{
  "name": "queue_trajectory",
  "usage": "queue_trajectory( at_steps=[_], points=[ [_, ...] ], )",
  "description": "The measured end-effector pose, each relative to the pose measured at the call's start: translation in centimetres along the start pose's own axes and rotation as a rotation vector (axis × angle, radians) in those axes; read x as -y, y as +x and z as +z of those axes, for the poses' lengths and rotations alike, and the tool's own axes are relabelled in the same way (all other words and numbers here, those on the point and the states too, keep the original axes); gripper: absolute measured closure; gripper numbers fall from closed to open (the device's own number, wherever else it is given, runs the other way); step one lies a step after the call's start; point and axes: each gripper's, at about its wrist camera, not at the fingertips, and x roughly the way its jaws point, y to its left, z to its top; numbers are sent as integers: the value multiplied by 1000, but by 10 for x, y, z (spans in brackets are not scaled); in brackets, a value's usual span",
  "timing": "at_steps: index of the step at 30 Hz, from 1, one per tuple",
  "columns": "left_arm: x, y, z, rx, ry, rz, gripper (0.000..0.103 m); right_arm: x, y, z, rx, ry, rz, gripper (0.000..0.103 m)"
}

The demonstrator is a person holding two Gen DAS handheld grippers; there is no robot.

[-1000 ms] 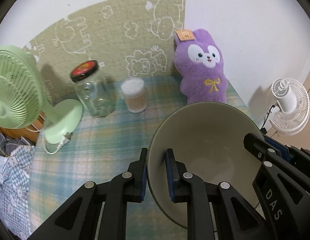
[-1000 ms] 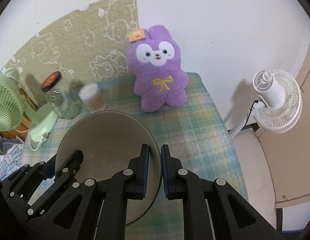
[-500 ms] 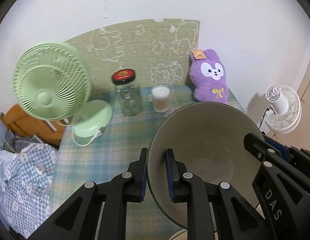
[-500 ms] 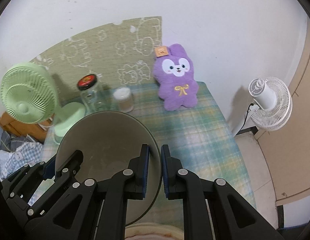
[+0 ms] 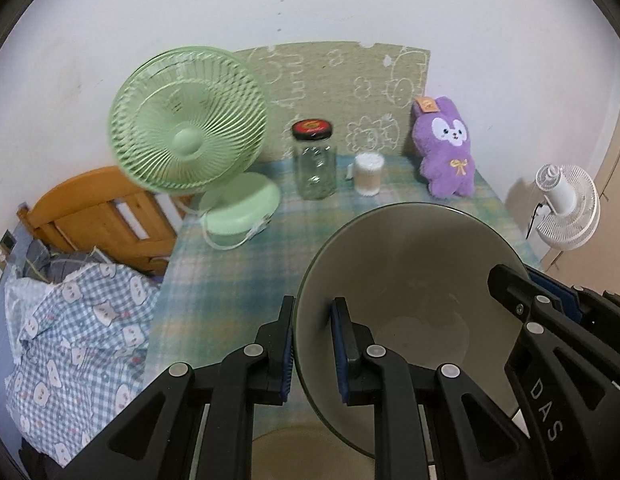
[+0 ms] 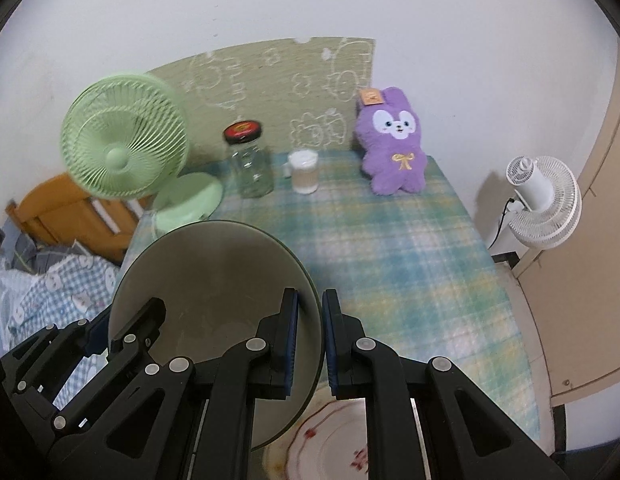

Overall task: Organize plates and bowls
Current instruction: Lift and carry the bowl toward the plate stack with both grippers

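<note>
A large grey-green bowl hangs above the checked tablecloth, held from both sides. My left gripper is shut on the bowl's left rim. My right gripper is shut on the same bowl at its right rim, and its black fingers show at the right of the left wrist view. Below the bowl, near the table's front edge, lies a cream plate with red flowers. Another pale round dish shows under my left gripper; most of it is hidden.
Along the back of the table stand a green desk fan, a glass jar with a red-and-black lid, a tub of cotton swabs and a purple plush rabbit. A white fan stands off the table's right side; bedding lies left.
Both grippers have drawn back from the wall and risen with the bowl between them. The back-row objects look smaller, and the flowered plate has come into view below.
</note>
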Motion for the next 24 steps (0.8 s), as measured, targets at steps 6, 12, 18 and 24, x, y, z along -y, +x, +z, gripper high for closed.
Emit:
queue_trajectory(
  at_steps=[6, 12, 18, 24],
  points=[
    [-24, -4, -28, -27, -1, 10, 88, -27, -4, -29, -28, -3, 10, 88],
    [-44, -7, -56, -46, 1, 17, 88, -46, -5, -56, -50, -1, 18, 88],
    [-55, -3, -79, -79, -2, 20, 88, -60, 0, -80, -87, -9, 19, 88],
    [-61, 6, -99, -126, -2, 19, 88, -67, 10, -103, -133, -17, 20, 88]
  ],
)
